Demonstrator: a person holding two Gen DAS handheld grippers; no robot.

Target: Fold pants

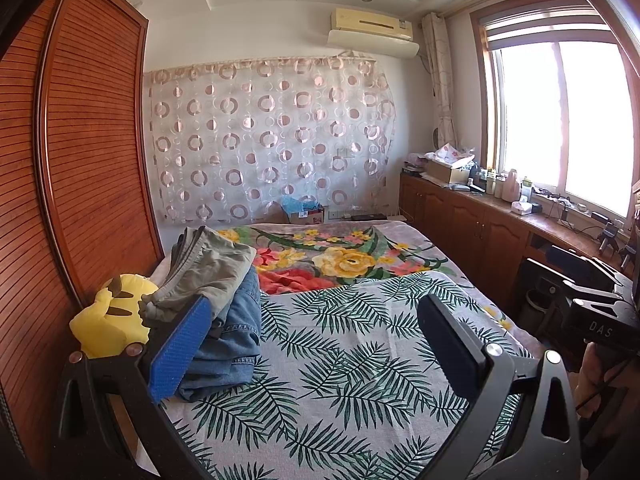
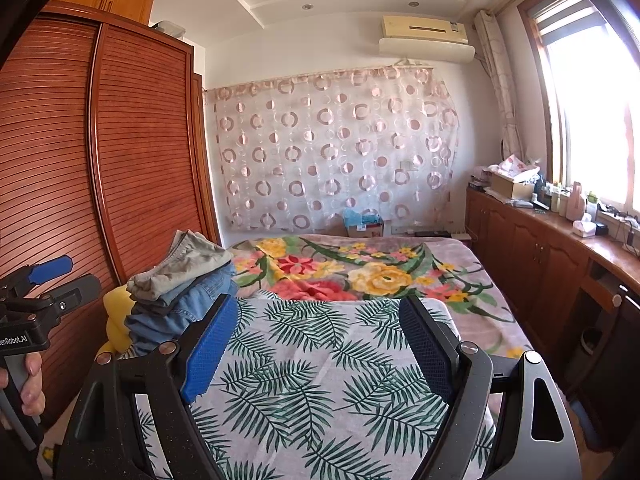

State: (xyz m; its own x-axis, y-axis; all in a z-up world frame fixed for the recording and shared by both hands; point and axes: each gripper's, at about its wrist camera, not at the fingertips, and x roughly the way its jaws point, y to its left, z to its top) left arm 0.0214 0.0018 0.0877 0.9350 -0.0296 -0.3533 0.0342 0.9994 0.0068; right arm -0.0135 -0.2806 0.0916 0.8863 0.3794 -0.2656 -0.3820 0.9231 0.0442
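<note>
A pile of pants lies at the bed's left edge: khaki pants (image 1: 208,264) on top of blue jeans (image 1: 236,320). The pile also shows in the right wrist view, khaki (image 2: 188,264) over jeans (image 2: 180,312). My left gripper (image 1: 316,316) is open and empty, held above the leaf-print cloth (image 1: 340,360), its left finger just in front of the pile. My right gripper (image 2: 320,316) is open and empty above the same cloth (image 2: 320,380), to the right of the pile. The left gripper's handle shows at the far left of the right wrist view (image 2: 36,304).
A yellow plush toy (image 1: 112,316) sits left of the pile against the wooden wardrobe (image 1: 80,160). A floral blanket (image 1: 340,252) covers the far bed. Wooden cabinets (image 1: 472,220) with clutter run along the right under the window. A box (image 1: 304,212) stands beyond the bed.
</note>
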